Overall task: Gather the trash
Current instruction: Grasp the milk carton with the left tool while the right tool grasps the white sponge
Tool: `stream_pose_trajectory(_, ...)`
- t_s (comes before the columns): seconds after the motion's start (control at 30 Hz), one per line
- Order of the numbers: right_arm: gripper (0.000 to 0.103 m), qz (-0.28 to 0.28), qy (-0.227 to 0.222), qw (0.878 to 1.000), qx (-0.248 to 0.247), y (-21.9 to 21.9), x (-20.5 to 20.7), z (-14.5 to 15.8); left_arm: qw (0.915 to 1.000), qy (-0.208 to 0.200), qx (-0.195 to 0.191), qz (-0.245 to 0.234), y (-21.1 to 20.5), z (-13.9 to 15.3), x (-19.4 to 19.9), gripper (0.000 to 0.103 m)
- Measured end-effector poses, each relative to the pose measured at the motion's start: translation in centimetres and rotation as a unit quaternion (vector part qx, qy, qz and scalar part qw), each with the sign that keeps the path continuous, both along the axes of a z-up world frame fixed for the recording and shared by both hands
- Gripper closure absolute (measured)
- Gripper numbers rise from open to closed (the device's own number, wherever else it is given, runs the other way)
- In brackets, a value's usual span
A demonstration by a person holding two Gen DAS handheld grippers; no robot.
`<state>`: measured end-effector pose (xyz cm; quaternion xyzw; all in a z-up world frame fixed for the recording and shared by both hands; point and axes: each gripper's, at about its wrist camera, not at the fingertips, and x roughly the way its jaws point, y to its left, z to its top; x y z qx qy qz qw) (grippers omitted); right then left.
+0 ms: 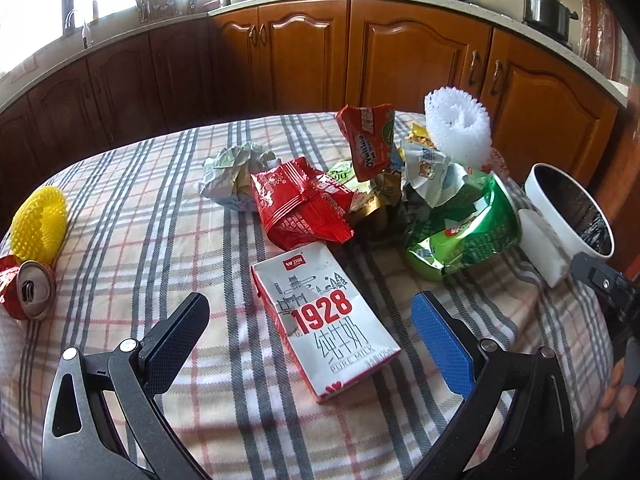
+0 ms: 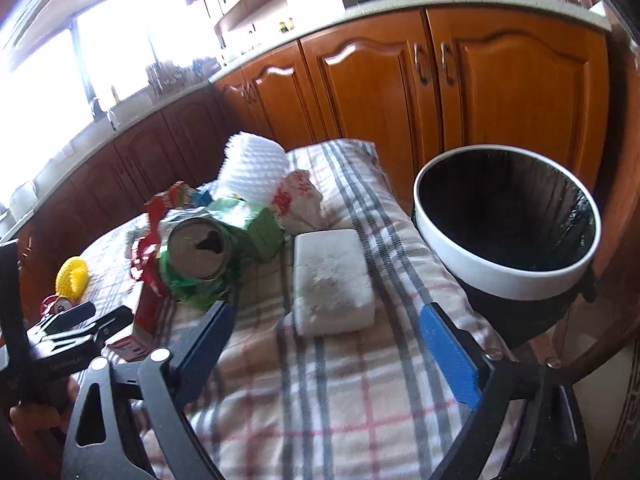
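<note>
My left gripper [image 1: 312, 320] is open, its fingers on either side of a white and red milk carton [image 1: 324, 324] lying flat on the plaid tablecloth [image 1: 160, 208]. Behind it lies a pile of trash: a red wrapper [image 1: 300, 204], crumpled paper [image 1: 232, 172], a green wrapper with a can [image 1: 468, 232], white foam netting [image 1: 458, 128]. My right gripper [image 2: 324, 324] is open and empty, just in front of a white foam block [image 2: 332, 280]. The white-rimmed trash bin [image 2: 508, 216] with a black liner stands off the table's right edge.
A yellow foam net [image 1: 40, 224] and a crushed red can [image 1: 28, 292] lie at the table's left. Wooden kitchen cabinets [image 1: 400, 52] and a counter with pots run behind. The left gripper shows in the right wrist view [image 2: 76, 320].
</note>
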<state>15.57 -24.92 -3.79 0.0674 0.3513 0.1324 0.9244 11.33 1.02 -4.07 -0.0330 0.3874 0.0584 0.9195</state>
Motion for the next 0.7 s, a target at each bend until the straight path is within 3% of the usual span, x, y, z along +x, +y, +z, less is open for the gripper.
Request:
stream_pose_trajectory(0.13,0.02,0.005,0.03,0.999,-0.011,0.2,2.5,-1.0,0.9998,0.017,-0.003,-0.002,0.1,-0.9,0.9,0.005)
stream_pose_trajectory(0.2,0.027,0.01,0.044,0.999,-0.012,0.3,3.5,-1.6,0.9997,0.024,-0.008,-0.006,0.2,-1.2,1.1,0.017)
stream_pose_trajectory(0.27,0.049,0.014,0.054,0.998,-0.016,0.5,4.2,-2.1,0.9991,0.027,-0.027,-0.02,0.3,-1.5,1.1,0.037)
stream_pose_trajectory(0.3,0.054,0.022,0.058,0.998,-0.009,0.5,4.3,-2.4,0.999,0.026,-0.029,-0.023,0.1,-1.4,1.1,0.041)
stream_pose_trajectory(0.4,0.055,0.019,0.043,0.999,-0.011,0.5,3.4,-1.9,0.9992,0.011,-0.025,-0.03,0.0,-1.0,0.4,0.055)
stream_pose_trajectory(0.7,0.055,-0.001,0.004,1.0,0.017,-1.5,-0.6,0.5,0.9949,-0.045,-0.042,-0.08,-1.7,2.0,-3.1,0.058)
